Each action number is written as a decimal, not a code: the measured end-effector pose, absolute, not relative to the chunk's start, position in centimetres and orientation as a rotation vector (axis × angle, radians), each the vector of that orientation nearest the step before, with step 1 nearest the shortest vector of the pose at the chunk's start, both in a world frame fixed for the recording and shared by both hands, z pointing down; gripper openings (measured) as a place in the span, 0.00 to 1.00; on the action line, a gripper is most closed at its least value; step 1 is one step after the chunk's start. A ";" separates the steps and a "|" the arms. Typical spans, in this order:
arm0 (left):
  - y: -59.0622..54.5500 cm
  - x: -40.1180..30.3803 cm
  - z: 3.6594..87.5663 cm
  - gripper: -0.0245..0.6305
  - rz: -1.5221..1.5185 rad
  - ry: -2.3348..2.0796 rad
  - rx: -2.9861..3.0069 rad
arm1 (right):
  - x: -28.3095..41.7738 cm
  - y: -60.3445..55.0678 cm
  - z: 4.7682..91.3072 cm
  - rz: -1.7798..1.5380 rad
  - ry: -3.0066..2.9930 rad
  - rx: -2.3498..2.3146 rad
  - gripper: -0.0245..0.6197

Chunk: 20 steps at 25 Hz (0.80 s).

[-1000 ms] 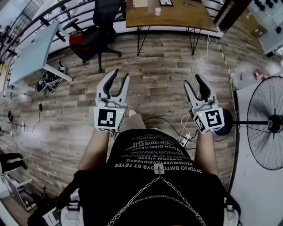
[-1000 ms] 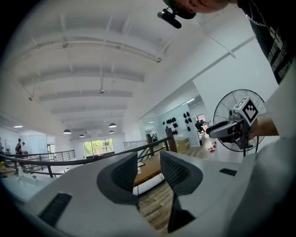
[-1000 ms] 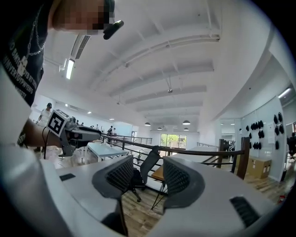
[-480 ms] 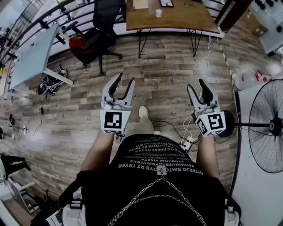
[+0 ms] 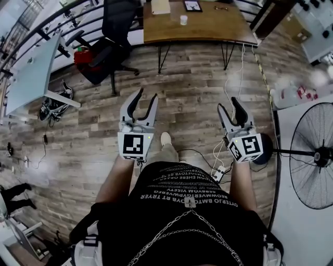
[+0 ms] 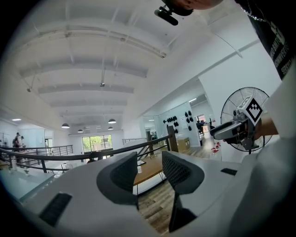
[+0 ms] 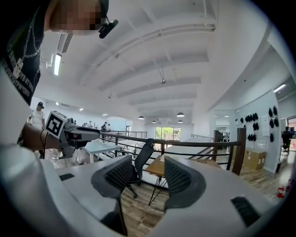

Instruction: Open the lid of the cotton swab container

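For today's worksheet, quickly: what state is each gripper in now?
Left gripper: open, empty, jaws just opened wider.
Right gripper: open, empty, jaws just opened wider.

Counts from the head view.

- Grippers: 2, left gripper [image 5: 146, 94] and right gripper [image 5: 227, 104]. 2 fingers [image 5: 131, 104] each, 4 total. Jaws on both have just been opening, nothing between them.
- Marker cubes [image 5: 133, 145]: 2, one per gripper.
- Tabletops: 2, wooden tabletop [image 5: 208, 23] and pale tabletop [image 5: 34, 67].
- On the wooden one, 3 items: 1 small white container [image 5: 183, 20], 1 dark framed flat thing [image 5: 192, 5], 1 pale flat box [image 5: 160, 6].
- Office chair [image 5: 117, 21]: 1.
- Pedestal fan [image 5: 307, 156]: 1.
- Power strip [image 5: 217, 171] on the floor [image 5: 182, 78]: 1.
- Own shoe [image 5: 165, 138] showing: 1.
- Bottles [image 5: 291, 93] by the fan: blurred, can't count.

Right gripper view: 2 pendant lamps [image 7: 180, 114].
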<state>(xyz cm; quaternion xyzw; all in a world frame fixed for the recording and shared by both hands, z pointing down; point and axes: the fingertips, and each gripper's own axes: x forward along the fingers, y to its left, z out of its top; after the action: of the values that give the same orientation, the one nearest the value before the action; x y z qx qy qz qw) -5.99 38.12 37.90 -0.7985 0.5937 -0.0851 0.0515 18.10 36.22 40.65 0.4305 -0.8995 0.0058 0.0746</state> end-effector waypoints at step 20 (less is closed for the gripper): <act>22.3 -10.6 35.8 0.32 -0.223 1.682 -2.483 | 11.8 22.4 37.3 -0.085 -2.661 1.321 0.37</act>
<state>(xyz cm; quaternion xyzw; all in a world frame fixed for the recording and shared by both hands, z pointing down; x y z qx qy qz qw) -10.64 22.30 35.79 -0.8238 0.5581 -0.0741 0.0668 11.78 22.39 37.35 0.4428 -0.8921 -0.0284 0.0849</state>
